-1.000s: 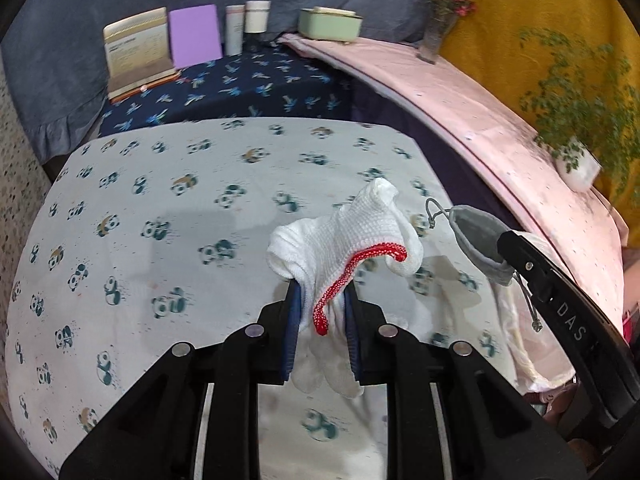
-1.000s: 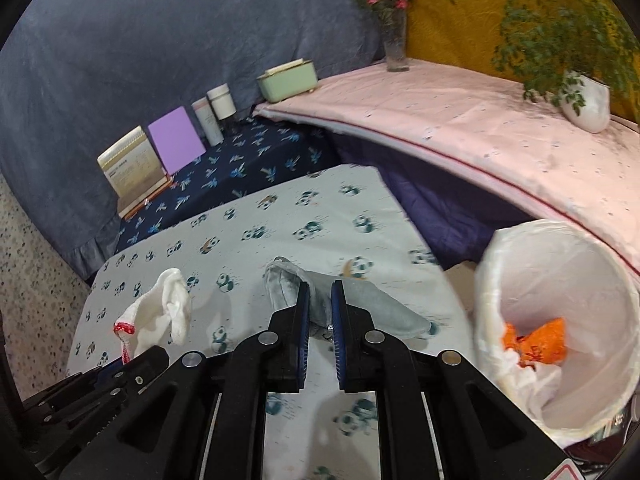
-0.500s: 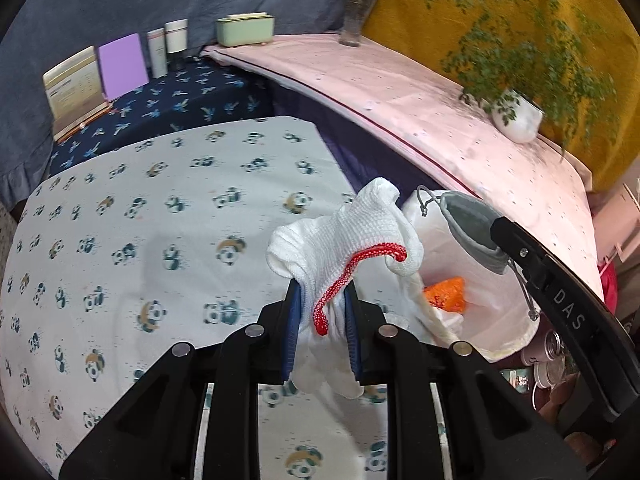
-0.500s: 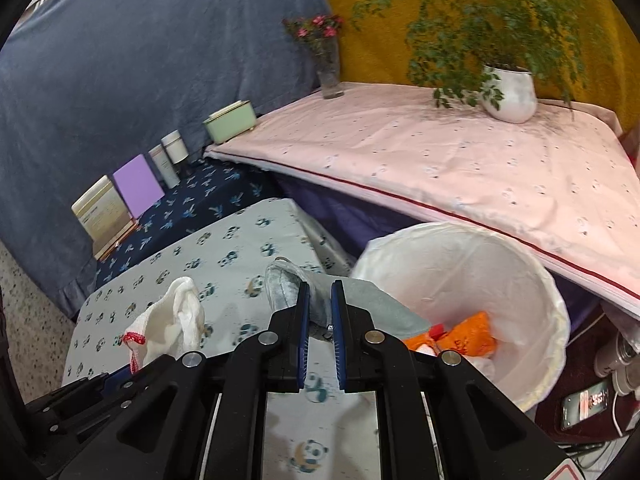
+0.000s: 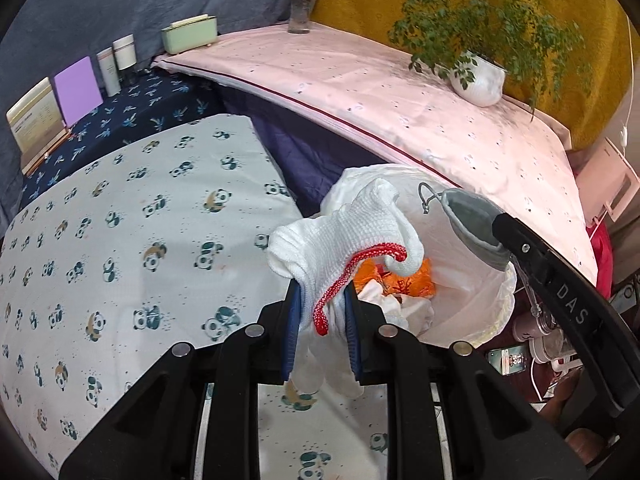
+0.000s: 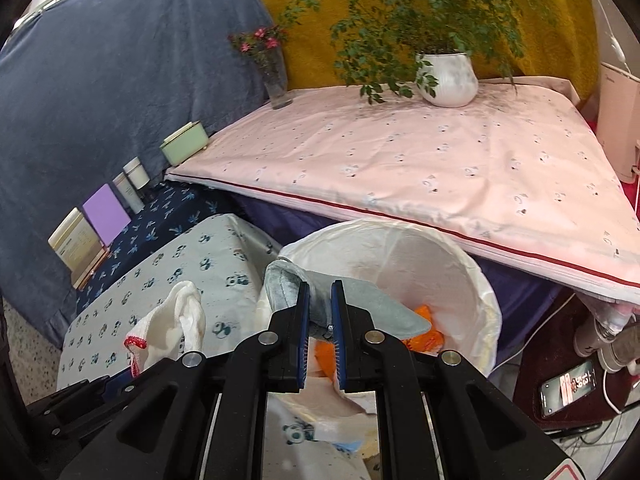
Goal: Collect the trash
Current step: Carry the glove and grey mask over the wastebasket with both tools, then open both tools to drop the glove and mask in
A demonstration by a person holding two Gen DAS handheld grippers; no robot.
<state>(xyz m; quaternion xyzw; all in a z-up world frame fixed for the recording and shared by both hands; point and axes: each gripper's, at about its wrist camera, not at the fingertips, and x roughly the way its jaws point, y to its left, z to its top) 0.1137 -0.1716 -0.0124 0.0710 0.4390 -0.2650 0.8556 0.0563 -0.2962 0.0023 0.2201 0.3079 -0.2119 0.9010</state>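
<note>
Two tools poised at a lined trash bin (image 6: 472, 280) beside the panda-print desk (image 5: 120, 240): left tool (image 5: 320, 312) pinching a white knit glove (image 5: 348, 236) with red cuff trim near the bin's rim, right tool (image 6: 318, 300) clamped on a grey drawstring pouch (image 6: 360, 300) over the bin mouth, orange wrappers (image 6: 428, 332) already inside. Likely hazards on release: glove, gripped low and hanging partly over the desk edge, dropping outside the liner; knit snagging on a blue pad; pouch cord catching on the tool. Also at risk: thin liner dragged off the rim by a passing tool.
</note>
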